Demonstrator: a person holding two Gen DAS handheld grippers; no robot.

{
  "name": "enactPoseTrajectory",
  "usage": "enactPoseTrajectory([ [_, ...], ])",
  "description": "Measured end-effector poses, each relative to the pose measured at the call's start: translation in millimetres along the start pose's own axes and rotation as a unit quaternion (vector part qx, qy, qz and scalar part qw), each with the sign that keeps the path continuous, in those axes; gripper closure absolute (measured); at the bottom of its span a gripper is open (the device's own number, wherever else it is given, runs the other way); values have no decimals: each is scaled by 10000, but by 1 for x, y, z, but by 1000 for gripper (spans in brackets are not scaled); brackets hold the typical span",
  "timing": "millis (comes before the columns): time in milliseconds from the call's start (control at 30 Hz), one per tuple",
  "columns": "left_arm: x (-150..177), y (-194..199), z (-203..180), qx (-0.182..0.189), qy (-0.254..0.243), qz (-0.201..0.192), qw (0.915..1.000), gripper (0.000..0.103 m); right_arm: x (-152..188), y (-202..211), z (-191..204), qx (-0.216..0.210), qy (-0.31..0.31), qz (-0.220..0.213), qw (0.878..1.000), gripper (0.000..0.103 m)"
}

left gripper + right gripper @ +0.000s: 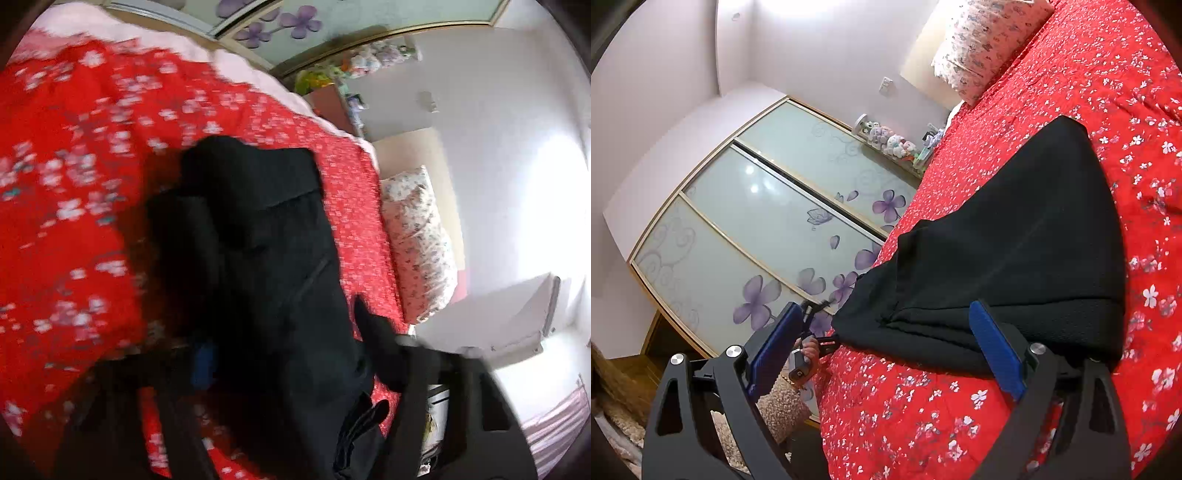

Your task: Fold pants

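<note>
Black pants (1008, 251) lie folded on a red floral bedspread (1071, 92). In the right wrist view my right gripper (886, 350) is open, its blue pads (995, 347) wide apart, just short of the pants' near folded edge. The other gripper (816, 332) shows there at the pants' left corner, at the bed's edge. In the blurred left wrist view the pants (266, 258) fill the middle and drape over my left gripper (295, 369). One blue pad (203, 363) shows at the cloth's left edge. Whether the left jaws are shut is hidden by cloth.
A floral pillow (982, 44) lies at the head of the bed. A wardrobe with frosted sliding doors (757, 221) stands beside the bed. A shelf with soft toys (890, 142) sits by the wall. The bedspread (74, 166) spreads left of the pants.
</note>
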State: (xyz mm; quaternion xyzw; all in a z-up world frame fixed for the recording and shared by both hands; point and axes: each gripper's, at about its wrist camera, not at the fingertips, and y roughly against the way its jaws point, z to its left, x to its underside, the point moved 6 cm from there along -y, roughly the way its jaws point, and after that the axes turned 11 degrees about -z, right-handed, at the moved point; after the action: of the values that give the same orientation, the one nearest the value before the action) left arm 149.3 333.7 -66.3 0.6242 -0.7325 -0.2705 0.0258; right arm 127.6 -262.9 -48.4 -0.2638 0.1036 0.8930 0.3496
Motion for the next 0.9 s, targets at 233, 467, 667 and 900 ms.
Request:
enactPoseTrajectory([
  [233,-1,11,11,38,-52,19,10000,90,1,1,2,-75,-37,-37,10000,8],
  [467,-8,22,-32,250,-486,34,9985,92,0,0,3,-124,-53,-48,9999,6],
  [667,0,29,-80,234,-1315,-50,9910,92,0,-2,4,-117,-30,-40,9999,6],
  [900,28,31,-150,273,-2394,-104,9705,92,-1,-3,6,-71,-9,-58,10000,6],
])
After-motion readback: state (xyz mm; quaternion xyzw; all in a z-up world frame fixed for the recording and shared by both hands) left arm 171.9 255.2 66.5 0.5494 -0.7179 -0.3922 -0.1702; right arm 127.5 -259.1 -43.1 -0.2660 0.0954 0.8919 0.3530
